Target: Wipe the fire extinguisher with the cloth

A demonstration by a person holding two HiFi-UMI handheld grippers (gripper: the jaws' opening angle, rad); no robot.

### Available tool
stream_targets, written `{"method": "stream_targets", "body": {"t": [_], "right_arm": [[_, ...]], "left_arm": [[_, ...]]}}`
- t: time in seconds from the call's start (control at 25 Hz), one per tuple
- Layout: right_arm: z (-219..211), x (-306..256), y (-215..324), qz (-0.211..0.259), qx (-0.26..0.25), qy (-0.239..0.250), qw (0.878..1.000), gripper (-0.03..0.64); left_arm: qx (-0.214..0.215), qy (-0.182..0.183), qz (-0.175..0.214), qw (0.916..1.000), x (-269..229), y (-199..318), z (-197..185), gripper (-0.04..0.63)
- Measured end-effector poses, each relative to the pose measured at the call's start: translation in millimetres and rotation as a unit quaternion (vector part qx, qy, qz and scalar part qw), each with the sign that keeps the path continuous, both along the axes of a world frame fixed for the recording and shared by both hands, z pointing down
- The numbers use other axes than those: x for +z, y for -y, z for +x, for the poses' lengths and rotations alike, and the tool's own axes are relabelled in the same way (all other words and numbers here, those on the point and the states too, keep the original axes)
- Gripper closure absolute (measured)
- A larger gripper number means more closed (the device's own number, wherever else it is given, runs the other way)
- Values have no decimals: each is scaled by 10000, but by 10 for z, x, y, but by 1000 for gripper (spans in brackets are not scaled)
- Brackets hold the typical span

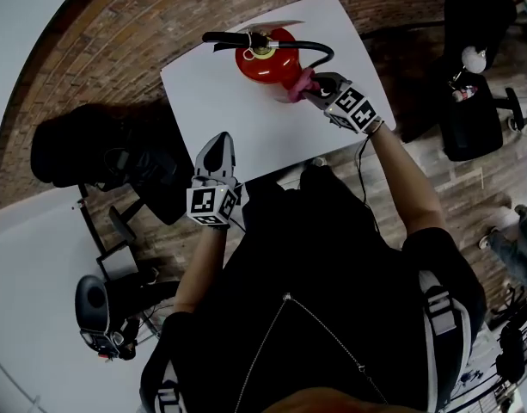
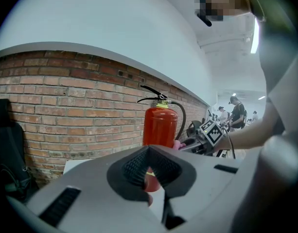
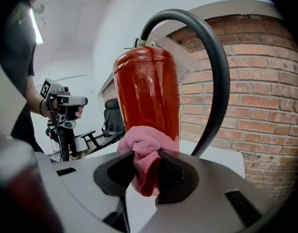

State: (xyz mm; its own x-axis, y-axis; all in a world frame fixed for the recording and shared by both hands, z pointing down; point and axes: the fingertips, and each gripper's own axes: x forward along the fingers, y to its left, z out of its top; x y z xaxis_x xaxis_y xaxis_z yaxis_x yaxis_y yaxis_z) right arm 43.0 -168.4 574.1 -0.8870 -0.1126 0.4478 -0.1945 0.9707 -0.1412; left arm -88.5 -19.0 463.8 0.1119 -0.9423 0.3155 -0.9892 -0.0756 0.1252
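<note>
Clutter of dark bags fills the left of the head view, beside the white surface. Second white surface at lower left.

Left gripper sits left of centre, over the near edge of the white surface, pointing up-frame. Jaws together, nothing between them; the left gripper view shows the pads meeting at a point. Well apart from the fire extinguisher.

Fire extinguisher stands upright near the far edge of the white surface, upper centre of the head view, close to the brick wall. Red body, black handle pointing left. Black hose arcs off the top to the right. In the left gripper view it stands at centre with brick wall behind.

Pink cloth sits just right of the extinguisher, touching its side. Right gripper comes in from the right, jaws clamped on the cloth. In the right gripper view the bunched cloth is pinched between the pads and pressed on the red body, hose curving down at right.

Black chair stands at the upper right of the head view, off the surface.
</note>
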Motion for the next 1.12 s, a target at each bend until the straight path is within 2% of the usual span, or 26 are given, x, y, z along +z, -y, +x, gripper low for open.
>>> {"method": "stream_targets", "body": {"t": [0.4,0.6,0.88,1.12], "right_arm": [[-23,570,1,85,-115,-529,9985,503],[-27,775,20,59,-182,-658,9976,503],[-18,874,40,34,-331,-533,9980,502],[-12,1125,66,100,-398,-805,9959,502]], "left_arm": [[-36,42,-102,9999,65,-8,-25,578],[-88,40,-151,9998,93,-22,-51,578],[-122,35,-216,9997,133,-30,-66,578],[-112,20,-245,9996,167,3,-47,578]]}}
